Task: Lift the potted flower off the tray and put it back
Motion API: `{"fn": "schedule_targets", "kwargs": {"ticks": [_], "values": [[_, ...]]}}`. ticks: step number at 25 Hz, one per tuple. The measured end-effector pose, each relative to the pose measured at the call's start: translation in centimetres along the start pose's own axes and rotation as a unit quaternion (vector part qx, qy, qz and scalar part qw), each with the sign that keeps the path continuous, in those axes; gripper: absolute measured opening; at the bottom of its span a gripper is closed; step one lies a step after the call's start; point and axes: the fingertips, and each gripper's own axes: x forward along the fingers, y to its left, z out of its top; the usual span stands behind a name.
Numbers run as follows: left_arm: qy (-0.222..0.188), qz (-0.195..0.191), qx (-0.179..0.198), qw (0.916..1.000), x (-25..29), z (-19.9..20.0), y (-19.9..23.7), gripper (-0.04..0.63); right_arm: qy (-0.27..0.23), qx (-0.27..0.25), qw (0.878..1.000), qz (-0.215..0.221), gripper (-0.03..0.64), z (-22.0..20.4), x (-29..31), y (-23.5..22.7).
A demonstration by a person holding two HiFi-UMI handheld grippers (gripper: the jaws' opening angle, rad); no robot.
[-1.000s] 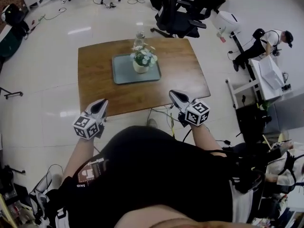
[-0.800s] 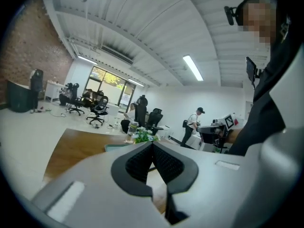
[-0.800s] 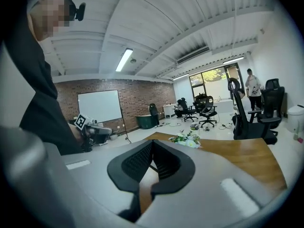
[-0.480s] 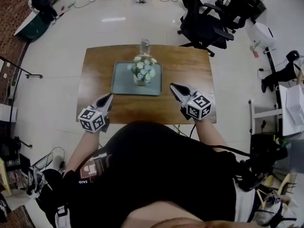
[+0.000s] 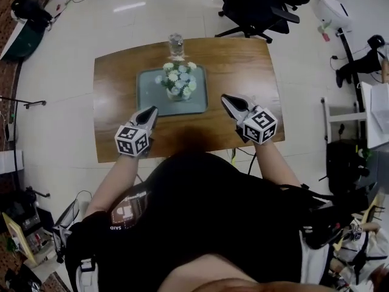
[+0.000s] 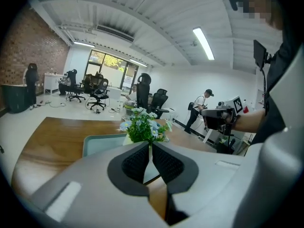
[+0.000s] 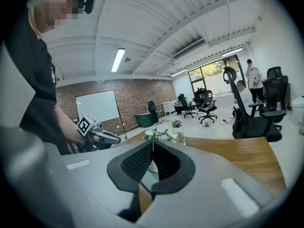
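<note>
So, nothing done yet: potted flower (image 5: 176, 81) on tray (image 5: 149, 103), my left gripper (image 5: 151, 111) and right gripper (image 5: 225, 98) short of it, fingers together, empty.

Bright ceiling strip lights (image 6: 203, 42), floor glare, strong fisheye edge distortion.

1. The setting was an open-plan office or lab: black swivel chairs (image 5: 252, 8) stood on a glossy pale floor (image 5: 61, 72).
2. A whiteboard (image 7: 97, 107) hung on a brick wall (image 7: 142, 91); strip lights (image 6: 203, 42) lined the ceiling.
</note>
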Motion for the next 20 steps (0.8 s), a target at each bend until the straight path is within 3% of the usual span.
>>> {"fn": "schedule_targets", "kwargs": {"ticks": [5, 9, 14, 18, 20], "values": [[0.021, -0.027, 0.0, 0.9994, 3.5, -1.3, 1.5, 0.022, 0.015, 0.027, 0.999, -0.042, 0.017, -1.5, 0.3, -0.7], [0.04, -0.024, 0.015, 0.9988, 6.0, -2.4, 2.7, 0.108, 0.021, 0.04, 0.998, -0.054, 0.017, -2.6, 1.4, -1.0], [0.058, -0.004, 0.03, 0.9979, 9.5, -3.6, 2.6, 0.282, 0.034, 0.044, 0.998, -0.043, 0.017, -3.7, 2.3, -1.5], [0.074, 0.024, 0.03, 0.9965, 12.4, -5.5, 2.6, 0.503, 0.037, 0.052, 0.997, -0.037, 0.017, -4.8, 2.6, -2.7], [0.079, 0.038, 0.016, 0.996, 14.0, -6.3, 2.6, 0.542, 0.035, 0.058, 0.997, -0.035, 0.017, -5.3, 2.7, -3.6]]}}
